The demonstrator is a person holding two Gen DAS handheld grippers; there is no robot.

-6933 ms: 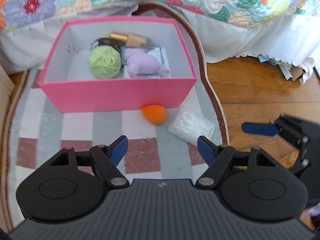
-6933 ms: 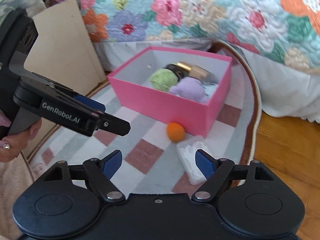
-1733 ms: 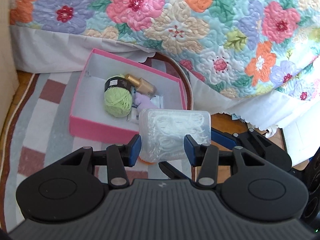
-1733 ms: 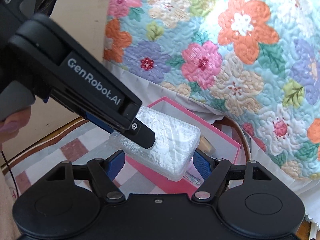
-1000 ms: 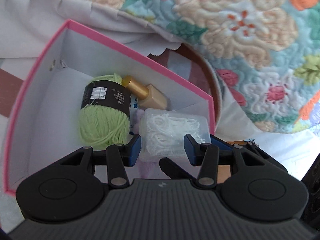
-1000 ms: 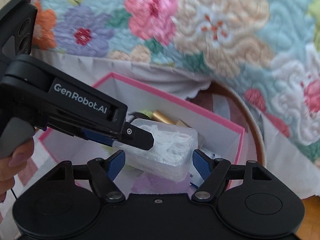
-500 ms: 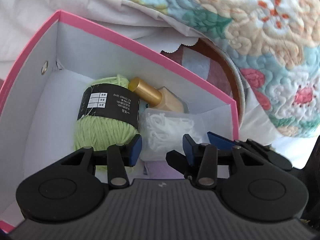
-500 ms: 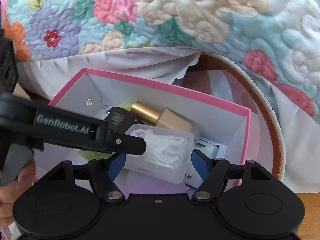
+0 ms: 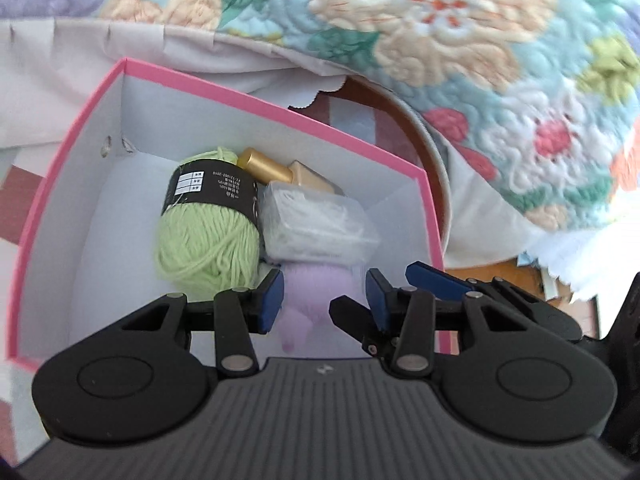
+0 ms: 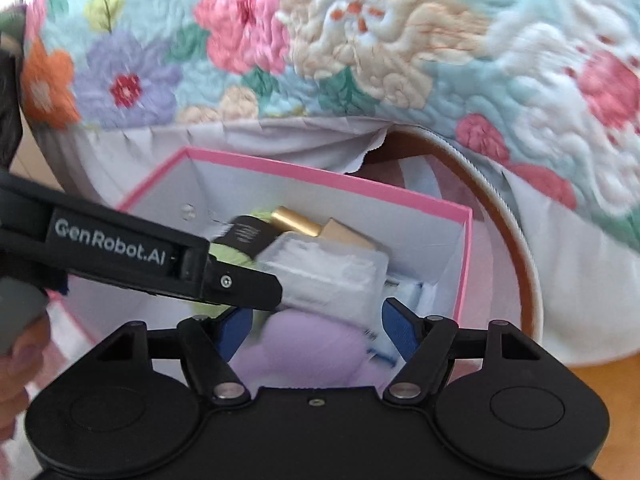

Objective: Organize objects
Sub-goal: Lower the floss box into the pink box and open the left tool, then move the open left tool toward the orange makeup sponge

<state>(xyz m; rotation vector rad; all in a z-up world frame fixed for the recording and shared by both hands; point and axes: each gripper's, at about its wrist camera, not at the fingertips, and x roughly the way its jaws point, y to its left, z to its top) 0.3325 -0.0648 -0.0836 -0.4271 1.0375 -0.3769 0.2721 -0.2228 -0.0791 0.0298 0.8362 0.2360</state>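
Observation:
The clear plastic case of white picks lies inside the pink box, resting on the purple plush, beside the green yarn ball and the gold-capped bottle. My left gripper hovers just short of the case. Its jaws are opening and only the plush shows below the gap. In the right wrist view the case sits just beyond my right gripper, which is open and apart from it. One left finger crosses that view.
A floral quilt and its white bed skirt hang close behind the box. The brown-edged rug curves round the right side, with wooden floor beyond. A person's hand is at the left edge.
The clear case has left both grips and now lies on the plush in the box. Both grippers have drawn back from it, and the left jaws stand slightly wider.

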